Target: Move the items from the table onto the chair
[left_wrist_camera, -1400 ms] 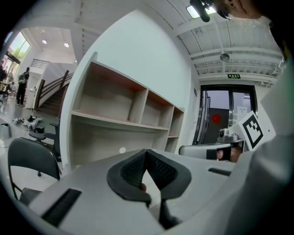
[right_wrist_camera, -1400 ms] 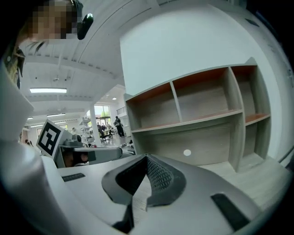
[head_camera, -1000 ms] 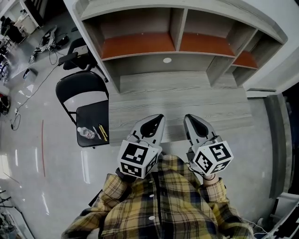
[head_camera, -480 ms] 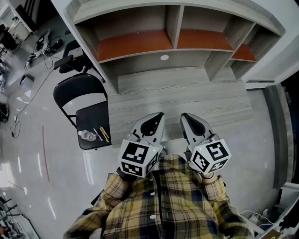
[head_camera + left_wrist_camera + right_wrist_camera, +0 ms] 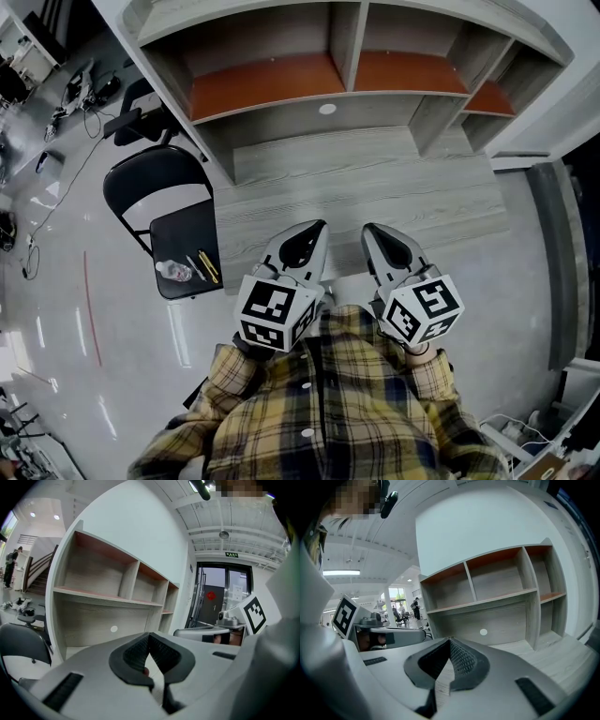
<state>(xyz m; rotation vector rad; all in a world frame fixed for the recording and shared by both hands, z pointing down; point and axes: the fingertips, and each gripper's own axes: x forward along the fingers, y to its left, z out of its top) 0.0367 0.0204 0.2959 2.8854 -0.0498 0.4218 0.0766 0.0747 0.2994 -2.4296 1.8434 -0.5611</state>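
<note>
Left gripper (image 5: pixel 315 231) is sitting fully closed with nothing between its jaws, hovering over the near edge of the table (image 5: pixel 394 192) at lower centre of the head view. Right gripper (image 5: pixel 369 231) is sitting just beside it, jaws also pressed together and empty. Both are pointing toward the shelf unit (image 5: pixel 328 112) at top of frame. Task items are lying on the seat of the black folding chair (image 5: pixel 187 234) at left of frame, just beside the table's left edge: clear bottle (image 5: pixel 172 271) on its side, thin dark pen (image 5: pixel 194 267) and yellow pen (image 5: pixel 206 267) right of it. Plaid shirt (image 5: pixel 319 412) is filling the bottom of frame.
</note>
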